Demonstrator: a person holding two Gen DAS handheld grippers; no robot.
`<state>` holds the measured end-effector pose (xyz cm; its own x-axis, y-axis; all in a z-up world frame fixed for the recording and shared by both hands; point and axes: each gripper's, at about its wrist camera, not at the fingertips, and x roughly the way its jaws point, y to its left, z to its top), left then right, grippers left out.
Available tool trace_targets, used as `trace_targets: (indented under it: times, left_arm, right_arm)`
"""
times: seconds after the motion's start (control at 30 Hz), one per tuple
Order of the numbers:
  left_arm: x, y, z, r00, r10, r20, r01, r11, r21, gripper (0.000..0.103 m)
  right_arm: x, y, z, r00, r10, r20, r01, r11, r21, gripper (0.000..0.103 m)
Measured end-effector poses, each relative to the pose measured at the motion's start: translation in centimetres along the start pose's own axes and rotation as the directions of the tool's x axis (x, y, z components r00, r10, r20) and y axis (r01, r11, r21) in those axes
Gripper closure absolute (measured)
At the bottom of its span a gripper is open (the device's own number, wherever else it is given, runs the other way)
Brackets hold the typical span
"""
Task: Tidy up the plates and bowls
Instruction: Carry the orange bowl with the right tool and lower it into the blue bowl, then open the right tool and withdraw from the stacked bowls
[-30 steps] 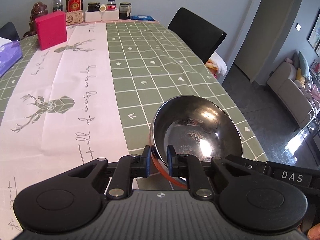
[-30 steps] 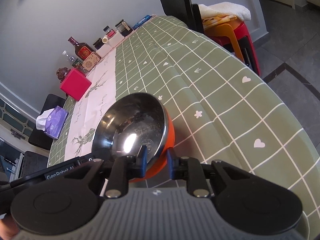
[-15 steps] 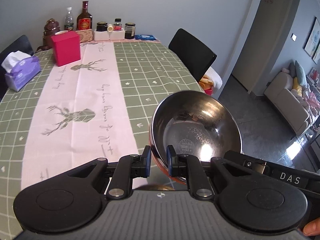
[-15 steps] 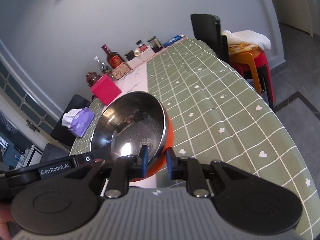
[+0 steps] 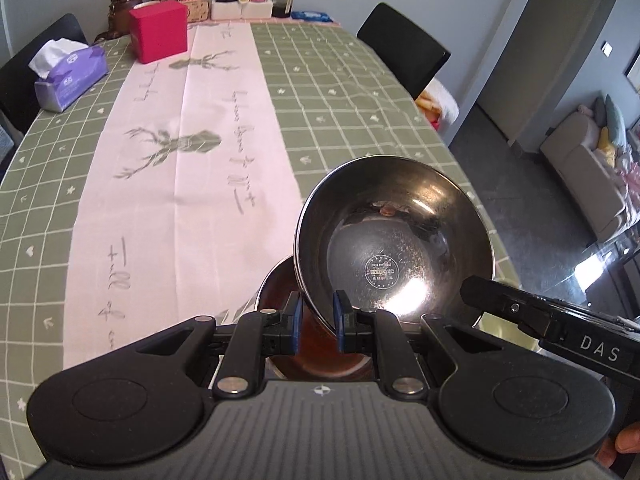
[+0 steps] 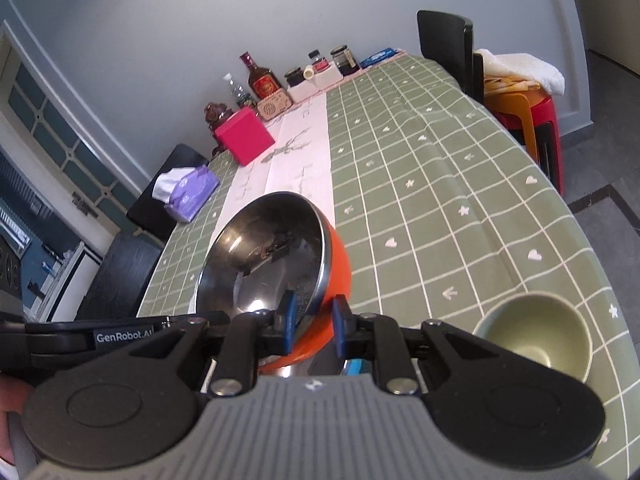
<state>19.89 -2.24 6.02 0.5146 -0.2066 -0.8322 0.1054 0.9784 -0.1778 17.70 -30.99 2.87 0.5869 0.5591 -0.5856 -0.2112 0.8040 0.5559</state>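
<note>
A bowl [image 5: 394, 256], steel inside and orange outside [image 6: 338, 264], hangs tilted above the near end of the table. My left gripper [image 5: 316, 320] is shut on its near rim. My right gripper [image 6: 312, 320] is shut on the rim at the opposite side. The right gripper's black body [image 5: 560, 328] shows in the left wrist view, and the left gripper's body [image 6: 120, 336] in the right wrist view. Under the lifted bowl sits a second bowl [image 5: 276, 292] with a steel rim and dark inside. A pale green bowl [image 6: 536, 336] stands on the table to the right.
The table has a green checked cloth [image 5: 340, 120] with a pink runner [image 5: 180, 184]. At the far end stand a red box [image 5: 159, 30], a purple tissue pack [image 5: 70, 76], bottles and jars. Black chairs [image 5: 404, 48] and stacked stools [image 6: 528, 108] line the sides.
Both grippers rose and drew back with the steel and orange bowl, lifting it clear of the cloth. The second bowl beneath and the green bowl came into view.
</note>
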Motion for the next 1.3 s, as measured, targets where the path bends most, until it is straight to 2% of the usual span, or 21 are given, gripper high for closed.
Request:
trace_targets:
  times: [0.33, 0.57, 1.3]
  left_arm:
    - [0.2, 1.5, -1.3, 0.996, 0.024, -0.082, -0.026, 0.999, -0.028, 0.085]
    - [1.3, 1.9, -1.5, 0.992, 0.016, -0.128, -0.022, 0.999, -0.048, 0.084]
    - [2.2, 2.5, -1.5, 0.993, 0.016, -0.117, -0.025, 0.997, -0.073, 0.083]
  right_arm:
    - [1.9, 0.4, -1.2, 0.996, 0.020, -0.087, -0.023, 0.999, -0.026, 0.086]
    - [2.3, 0.5, -1.6, 0.995, 0.006, -0.100, -0.010, 0.999, -0.042, 0.086]
    - [3.6, -0.1, -1.6, 0.991, -0.010, -0.133, 0.006, 1.000, -0.027, 0.086]
